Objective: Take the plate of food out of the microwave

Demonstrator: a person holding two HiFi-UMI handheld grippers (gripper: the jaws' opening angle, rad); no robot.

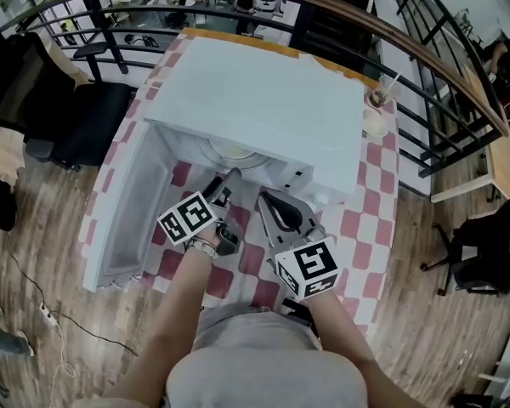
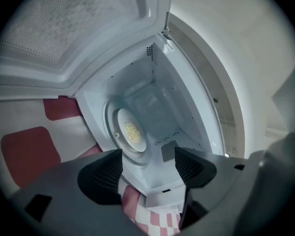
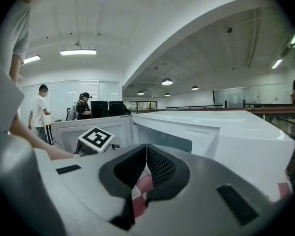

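Note:
The white microwave (image 1: pixel 263 109) stands on the checkered table with its door (image 1: pixel 123 219) swung open to the left. Inside, on the glass turntable, a white plate with yellow food (image 2: pixel 132 132) lies flat; its front edge shows at the cavity mouth in the head view too, plate (image 1: pixel 234 153). My left gripper (image 2: pixel 147 163) is open just in front of the cavity, aimed at the plate, with nothing between its pads; in the head view the left gripper (image 1: pixel 225 185) sits at the opening. My right gripper (image 3: pixel 146 156) is shut and empty, right gripper (image 1: pixel 268 204) beside the left, in front of the control panel.
A cup with a straw (image 1: pixel 376 117) stands on the table's far right corner beside the microwave. The red-and-white cloth (image 1: pixel 370 228) runs to the table edge at right. A curved railing (image 1: pixel 425 58) lies behind. Two people (image 3: pixel 39 107) stand far off.

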